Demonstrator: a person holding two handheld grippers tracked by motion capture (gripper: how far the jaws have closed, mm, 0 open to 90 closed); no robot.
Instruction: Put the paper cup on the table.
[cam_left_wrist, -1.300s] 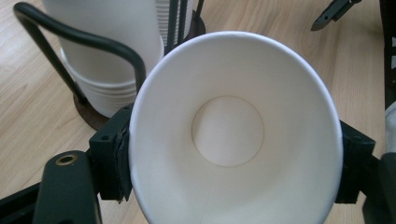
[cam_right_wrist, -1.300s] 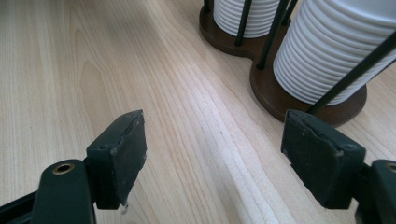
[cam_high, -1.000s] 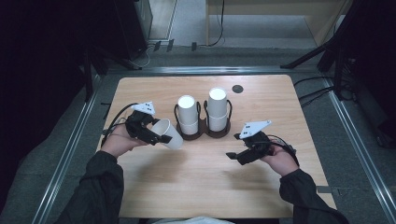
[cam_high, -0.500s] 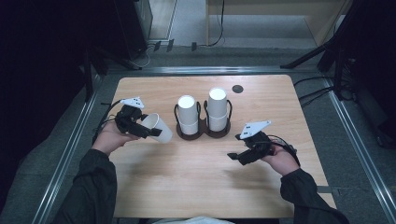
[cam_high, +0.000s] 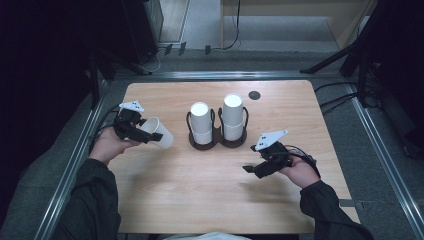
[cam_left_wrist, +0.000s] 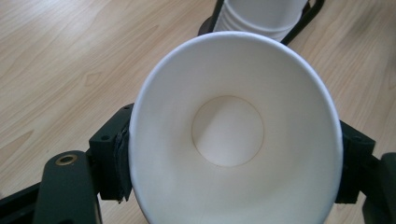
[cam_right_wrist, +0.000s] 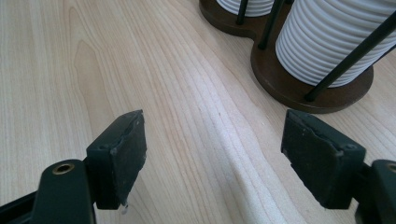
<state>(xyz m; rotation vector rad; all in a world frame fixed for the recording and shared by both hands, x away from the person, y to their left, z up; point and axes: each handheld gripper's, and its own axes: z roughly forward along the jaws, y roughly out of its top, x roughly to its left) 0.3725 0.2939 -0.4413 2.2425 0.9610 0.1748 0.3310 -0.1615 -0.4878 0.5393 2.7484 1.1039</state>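
Left hand has drawn single cup away from stacks, out toward table's left edge; my read: one cup now separated, ready to be set down. Right hand unmoved.

Table (cam_high: 210, 190): pale wood, smooth grain.
Holder (cam_high: 216, 141): dark brown base, thin black wire uprights, two stacks of ribbed white paper cups (cam_high: 234, 116).
Cup (cam_high: 159, 132): white paper, tapered, tipped sideways, mouth toward left gripper's camera.
Left gripper (cam_high: 136, 131): jaws pressing cup's sides.
Right gripper (cam_high: 256, 169): jaws wide apart, holding nothing, near holder.
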